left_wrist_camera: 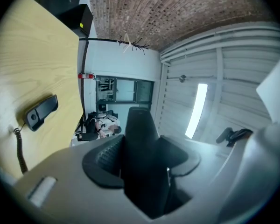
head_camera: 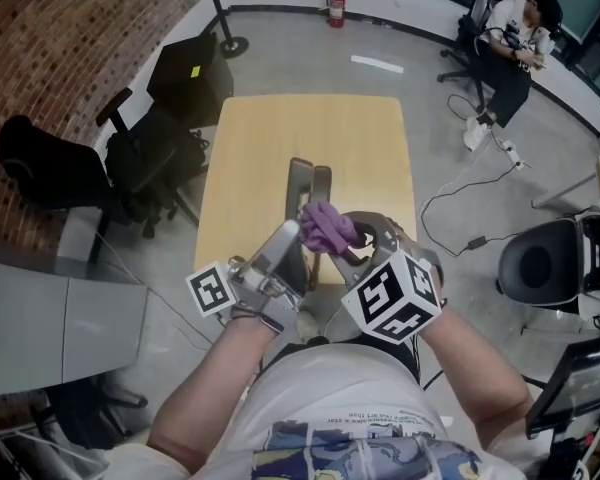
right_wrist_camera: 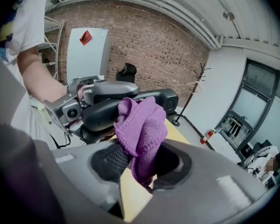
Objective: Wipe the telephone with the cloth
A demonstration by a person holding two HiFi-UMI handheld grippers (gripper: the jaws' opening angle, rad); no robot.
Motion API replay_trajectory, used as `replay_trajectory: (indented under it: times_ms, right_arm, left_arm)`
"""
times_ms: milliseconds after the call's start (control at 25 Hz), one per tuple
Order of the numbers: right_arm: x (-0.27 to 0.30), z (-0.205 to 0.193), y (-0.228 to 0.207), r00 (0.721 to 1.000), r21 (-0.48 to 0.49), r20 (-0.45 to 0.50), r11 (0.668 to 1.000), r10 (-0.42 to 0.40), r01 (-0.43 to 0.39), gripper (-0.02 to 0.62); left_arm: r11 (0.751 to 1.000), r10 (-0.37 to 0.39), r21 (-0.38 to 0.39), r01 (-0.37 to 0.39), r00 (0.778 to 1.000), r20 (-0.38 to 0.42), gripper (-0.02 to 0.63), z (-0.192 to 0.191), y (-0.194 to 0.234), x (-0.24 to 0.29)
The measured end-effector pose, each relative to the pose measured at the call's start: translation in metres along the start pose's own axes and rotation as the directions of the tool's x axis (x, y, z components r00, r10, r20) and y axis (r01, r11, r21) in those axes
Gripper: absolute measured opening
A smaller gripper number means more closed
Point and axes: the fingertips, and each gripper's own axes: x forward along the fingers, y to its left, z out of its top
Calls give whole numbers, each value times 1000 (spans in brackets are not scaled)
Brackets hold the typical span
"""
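Now we have the left tongs [head_camera: 285, 243] clamped on the black handset [right_wrist_camera: 99, 113] of the telephone, which stands straight out from between their pads, raised clear of the table [head_camera: 310, 128]. The right tongs [right_wrist_camera: 139, 164] are closed on the purple cloth [right_wrist_camera: 142, 125], pinched low so that a loose bunch rises above their tips. That bunch lies against the handset partway along it, just beyond the left tongs' grip. Farther out from the left tongs, down on the wood, lies a dark piece with a coiled cord [left_wrist_camera: 42, 112], which we take for the rest of the telephone, though we cannot be sure.

We judge the wiping to be under way on the handset. To do it well, we should keep the left tongs firm and steady, since they are the only thing bracing the handset against the rubbing. The right tongs should draw the cloth lengthways along the handset, from near the left tongs out to the far rounded end, pressing lightly enough that the handset does not twist in the grip. The fold needs to stay pinched; if it slips out we lose the stroke. Rolling the left tongs would bring the hidden faces round to the cloth. The stretch under the left pads cannot be reached without a re-grip.
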Motion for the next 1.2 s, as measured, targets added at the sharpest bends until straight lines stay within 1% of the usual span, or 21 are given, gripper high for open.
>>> replay_trajectory:
  times_ms: [160,280,520,640,800,880,960,1080,1120,1160,1200]
  right_arm:
    - [3,2,25,999,-22,-14,999,43,-43,121]
    - [0,-3,45,998,-30,-22,997,65,-66,121]
    - [-4,-13,76,996,-13,-39,996,85,-86,121]
    - [-9,-23,89,993,6,-44,994,107,-107,121]
    - [-17,-43,92,990,26,-55,992,127,-126,121]
    - [-19,-57,87,990,55,-67,992,121,-117,121]
    - [-21,-69,78,991,99,-70,990,112,-104,121]
    - [-23,-84,64,993,152,-66,984,101,-90,121]
    - [-24,-88,60,993,161,-65,983,100,-89,121]
    - [-26,-93,56,993,167,-65,982,101,-89,121]
    - [-27,-98,52,993,172,-65,981,103,-90,121]
  left_arm:
    - [1000,8,2,-8,1000,9,256,11,1,-6]
    - [1000,12,3,-12,1000,14,256,13,3,-11]
    - [1000,15,2,-15,1000,12,256,21,8,-18]
    - [1000,21,8,-21,1000,4,256,19,12,-15]
    - [996,76,38,-76,997,18,256,18,23,-11]
    - [988,122,91,-124,992,23,256,20,30,-10]
    - [969,183,166,-184,983,24,256,22,40,-11]
    - [923,280,264,-279,959,34,256,27,60,-10]
    - [902,320,294,-317,947,40,256,28,70,-10]
    - [869,371,337,-363,928,45,256,30,81,-12]
    - [823,429,390,-413,902,51,256,32,94,-15]
